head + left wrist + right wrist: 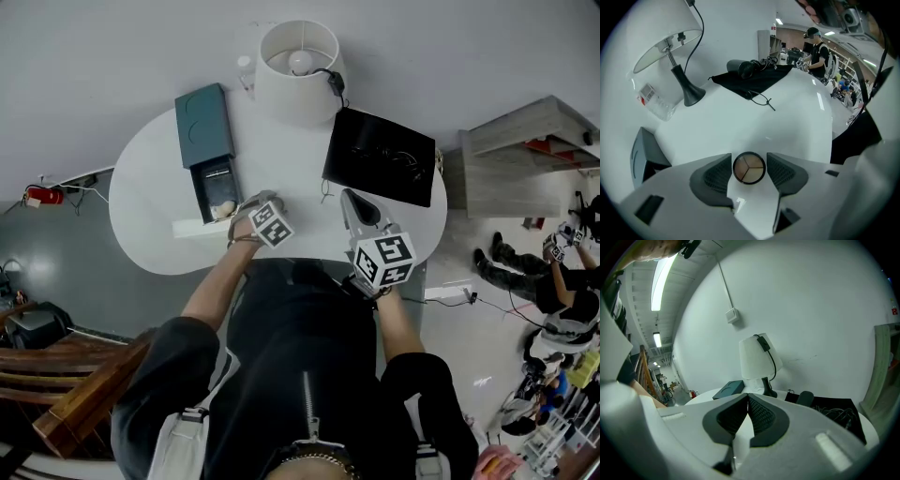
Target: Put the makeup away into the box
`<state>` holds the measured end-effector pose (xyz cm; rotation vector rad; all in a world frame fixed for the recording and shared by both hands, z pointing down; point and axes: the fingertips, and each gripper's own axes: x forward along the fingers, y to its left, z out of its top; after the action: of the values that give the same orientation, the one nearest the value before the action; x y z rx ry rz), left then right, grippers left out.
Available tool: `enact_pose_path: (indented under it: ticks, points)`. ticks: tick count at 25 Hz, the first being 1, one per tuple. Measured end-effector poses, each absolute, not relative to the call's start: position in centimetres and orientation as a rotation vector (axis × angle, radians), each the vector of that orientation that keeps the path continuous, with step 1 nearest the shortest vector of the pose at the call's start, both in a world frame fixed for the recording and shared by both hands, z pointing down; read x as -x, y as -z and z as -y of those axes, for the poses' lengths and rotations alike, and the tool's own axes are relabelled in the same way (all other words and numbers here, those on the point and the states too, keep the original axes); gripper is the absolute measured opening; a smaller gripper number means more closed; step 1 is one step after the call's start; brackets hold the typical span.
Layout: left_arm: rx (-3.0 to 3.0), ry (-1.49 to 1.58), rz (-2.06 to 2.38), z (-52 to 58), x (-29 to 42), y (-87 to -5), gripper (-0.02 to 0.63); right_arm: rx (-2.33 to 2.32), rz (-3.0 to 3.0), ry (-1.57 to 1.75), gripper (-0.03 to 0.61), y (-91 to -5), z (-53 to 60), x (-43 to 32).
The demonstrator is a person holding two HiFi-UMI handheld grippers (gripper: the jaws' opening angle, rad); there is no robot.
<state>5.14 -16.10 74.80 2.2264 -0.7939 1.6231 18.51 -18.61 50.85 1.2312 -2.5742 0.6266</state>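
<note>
Head view: a white table (150,187) fills the middle of the frame. A teal box (204,122) lies at upper left of centre with its drawer (216,187) pulled out toward the person. A white lamp (297,70) stands at top centre and a black cloth (380,155) lies to the right. The left gripper (246,214) points steeply down just beside the drawer's near end. The right gripper (352,199) hangs right of centre, over bare table.

Left gripper view: the jaws stand apart, released. A round compact (749,168) with three beige shades lies between the pads at lower centre, on a white surface, with a thin gap at each side. Whether that surface is inside the drawer cannot be told. The box shows at the left edge, the lamp at upper left, the cloth at upper centre.

Right gripper view: the pads meet at their tips, clenched on nothing. Beyond them are the lamp at centre, the box to its lower left and the cloth at lower right.
</note>
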Motion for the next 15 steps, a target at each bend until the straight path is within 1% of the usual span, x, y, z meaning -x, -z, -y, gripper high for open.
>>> enact_pose_path:
  ticks: [15]
  points:
    - [-2.237, -1.596, 0.805, 15.89, -4.49, -74.80, 0.219, -1.244, 2.555, -0.622, 0.006, -50.92, 18.75, -17.87]
